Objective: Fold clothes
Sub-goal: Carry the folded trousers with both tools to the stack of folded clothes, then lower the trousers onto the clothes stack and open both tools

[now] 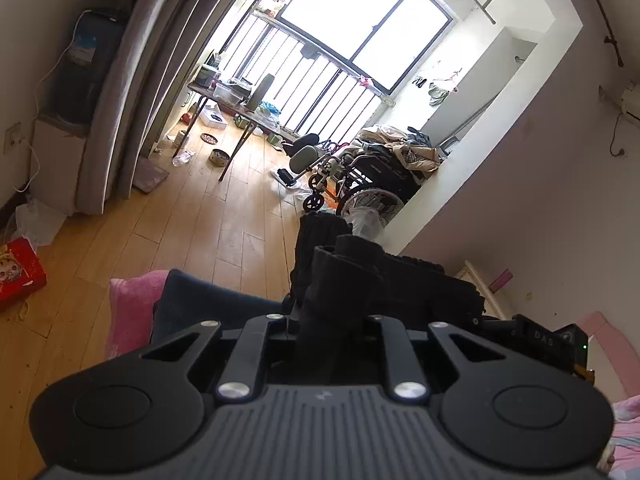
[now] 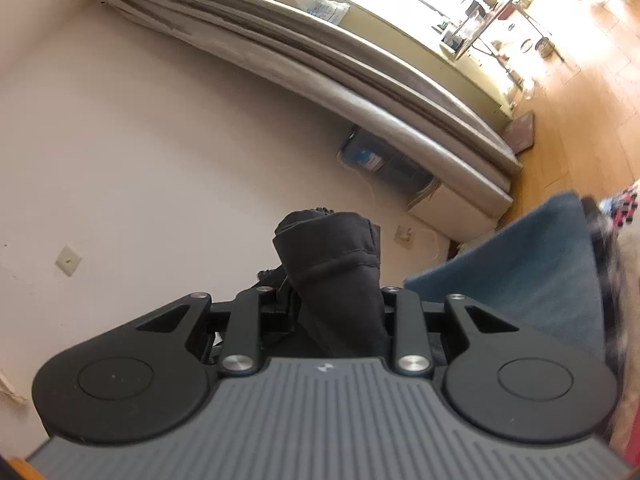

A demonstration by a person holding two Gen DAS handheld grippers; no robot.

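My left gripper (image 1: 332, 280) is shut on a bunched fold of a black garment (image 1: 424, 288), which stretches away to the right toward the other gripper's body (image 1: 548, 340). My right gripper (image 2: 332, 264) is shut on another bunched part of the same black garment (image 2: 340, 280), held up in the air facing a wall. The fingertips of both grippers are hidden by the cloth. A dark blue garment (image 1: 192, 300) lies on a pink bed sheet (image 1: 128, 308) below the left gripper; it also shows in the right wrist view (image 2: 528, 264).
A wooden floor (image 1: 180, 220) leads to a cluttered table (image 1: 240, 108) under a barred window. A wheelchair (image 1: 360, 176) piled with clothes stands by a white wall. Grey curtains (image 1: 132, 100), a water dispenser (image 1: 76, 92) and a red box (image 1: 16, 276) are at the left.
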